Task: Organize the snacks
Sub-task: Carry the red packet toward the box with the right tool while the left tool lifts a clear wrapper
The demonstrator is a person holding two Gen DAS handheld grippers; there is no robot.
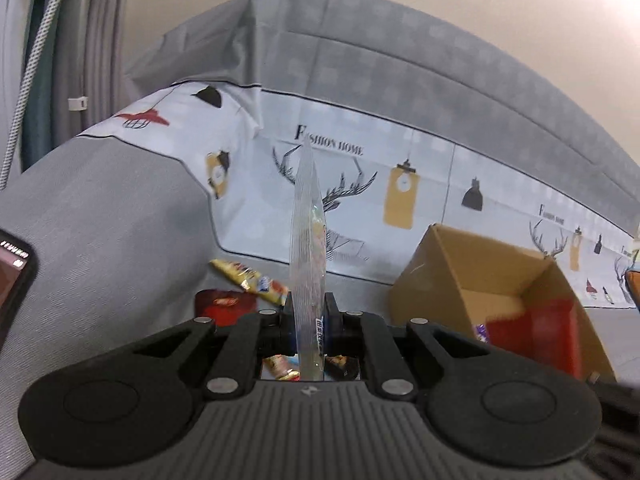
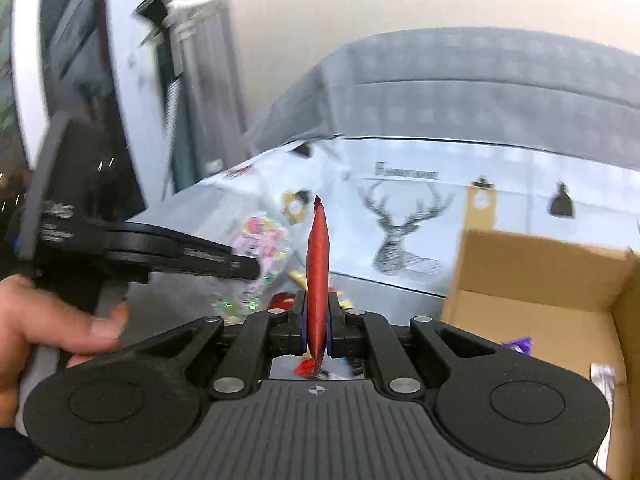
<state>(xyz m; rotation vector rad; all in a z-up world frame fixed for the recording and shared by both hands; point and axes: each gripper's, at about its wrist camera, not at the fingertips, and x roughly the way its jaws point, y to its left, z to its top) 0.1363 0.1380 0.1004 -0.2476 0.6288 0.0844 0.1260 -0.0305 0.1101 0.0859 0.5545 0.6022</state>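
My left gripper (image 1: 308, 316) is shut on a clear, ribbed snack packet (image 1: 307, 240) held edge-on and upright above the grey sofa seat. My right gripper (image 2: 316, 320) is shut on a red snack packet (image 2: 317, 264), also edge-on. In the right wrist view the left gripper (image 2: 248, 266) shows at the left, holding the same clear packet with pink and green print (image 2: 260, 256). An open cardboard box (image 1: 480, 280) stands to the right, with a red packet (image 1: 532, 328) and a purple one (image 1: 482, 332) inside; it also shows in the right wrist view (image 2: 540, 272).
A yellow packet (image 1: 248, 276) and a red packet (image 1: 224, 306) lie on the sofa seat (image 1: 120, 240) ahead of the left gripper. A printed cloth (image 1: 400, 184) covers the sofa back. A phone (image 1: 12, 276) is at the left edge. A hand (image 2: 48, 320) holds the left gripper.
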